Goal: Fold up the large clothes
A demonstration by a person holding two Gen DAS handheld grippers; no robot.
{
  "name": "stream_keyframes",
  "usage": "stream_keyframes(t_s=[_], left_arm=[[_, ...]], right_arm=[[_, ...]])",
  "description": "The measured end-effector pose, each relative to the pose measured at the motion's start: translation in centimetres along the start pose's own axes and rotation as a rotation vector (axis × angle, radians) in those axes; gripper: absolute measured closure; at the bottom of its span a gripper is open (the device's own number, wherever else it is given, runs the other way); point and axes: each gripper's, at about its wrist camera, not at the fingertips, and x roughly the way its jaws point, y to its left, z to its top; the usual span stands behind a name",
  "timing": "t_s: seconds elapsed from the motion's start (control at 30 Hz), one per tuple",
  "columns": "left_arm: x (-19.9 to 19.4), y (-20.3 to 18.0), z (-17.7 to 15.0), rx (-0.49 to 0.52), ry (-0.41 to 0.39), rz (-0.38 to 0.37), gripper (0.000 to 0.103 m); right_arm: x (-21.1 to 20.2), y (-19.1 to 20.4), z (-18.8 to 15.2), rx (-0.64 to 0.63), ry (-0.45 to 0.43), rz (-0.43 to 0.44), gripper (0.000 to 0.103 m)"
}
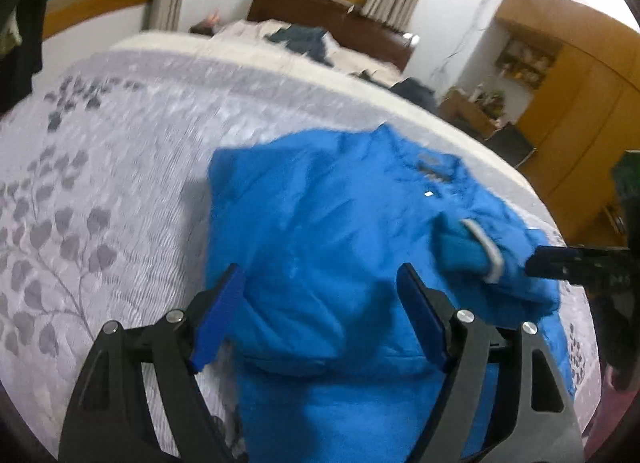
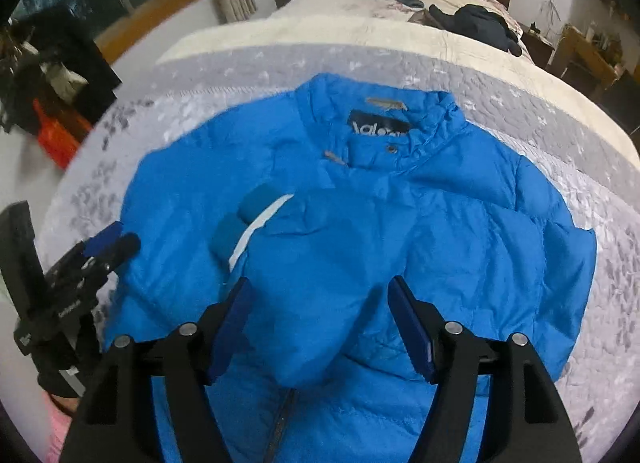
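Observation:
A bright blue puffer jacket (image 2: 360, 223) lies front-up on the grey leaf-patterned bedspread (image 2: 600, 283), its collar with a dark label (image 2: 378, 127) at the far side. One sleeve is folded across the chest, its white-striped cuff (image 2: 248, 231) pointing left. My right gripper (image 2: 320, 319) hovers open over the jacket's lower middle with nothing between its fingers. My left gripper (image 1: 320, 311) is open too, above the jacket's (image 1: 320, 223) left part, holding nothing. The right gripper (image 1: 560, 263) shows at the right edge near the cuff (image 1: 484, 251). The left gripper (image 2: 108, 247) appears beside the jacket's left edge.
The bedspread (image 1: 100, 183) stretches bare to the left. Beyond it a second bed (image 2: 400, 11) carries dark clothes (image 2: 480, 23) against a brown headboard (image 1: 332, 11). Wooden cupboards (image 1: 580, 111) stand at the right, curtained windows behind. A red item (image 2: 56, 139) lies on the floor at left.

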Motion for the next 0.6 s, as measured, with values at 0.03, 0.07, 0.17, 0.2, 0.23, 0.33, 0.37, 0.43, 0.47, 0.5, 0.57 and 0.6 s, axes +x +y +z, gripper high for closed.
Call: stream_keyframes(t_s=[0.03,0.07,0.17,0.2,0.23,0.33,0.37,0.43,0.47,0.5,0.57,0.6], left_arm=[[0.1,0.3,0.0,-0.004,0.005,-0.003,0.026],[0.1,0.4,-0.1,-0.001,0.004,-0.002,0.026],[0.0,0.5,-0.3,0.002,0.000,0.004,0.026],[0.0,0.4,-0.3,0.005,-0.002,0.008,0.026],[-0.1,0.3,-0.3,0.010,-0.003,0.011,0.026],[-0.4,0.1,-0.5,0.014,-0.014,0.021,0.026],[-0.6,0.1,-0.5,0.012,-0.023,0.019,0.026],[-1.7,0.0,-0.4,0.004,-0.062,-0.001,0.026],[-2.4,-0.2,-0.4,0.004,-0.083,-0.020,0.026],[-3.0,-0.3,-0.3,0.007,-0.104,-0.045,0.026],[-4.1,-0.8,-0.3,0.014,-0.139,-0.113,0.026],[-4.4,-1.2,-0.3,0.016,-0.148,-0.143,0.026]], right_arm=[[0.7,-0.1,0.1,0.018,0.023,-0.010,0.032],[1.3,-0.5,0.2,0.037,0.040,-0.008,0.031],[2.8,-2.1,0.1,0.122,0.079,0.030,0.028],[3.2,-2.5,0.0,0.139,0.091,0.045,0.028],[3.5,-2.7,-0.2,0.152,0.098,0.058,0.028],[4.1,-3.0,-0.5,0.166,0.102,0.119,0.036],[4.1,-3.1,-0.5,0.171,0.097,0.161,0.045],[3.6,-3.1,-0.3,0.166,0.067,0.183,0.064],[3.1,-3.2,-0.2,0.159,0.046,0.195,0.075],[2.4,-3.6,0.0,0.156,0.018,0.212,0.077],[0.6,-4.5,0.3,0.149,-0.040,0.217,0.080],[0.0,-5.1,0.4,0.150,-0.063,0.207,0.080]])
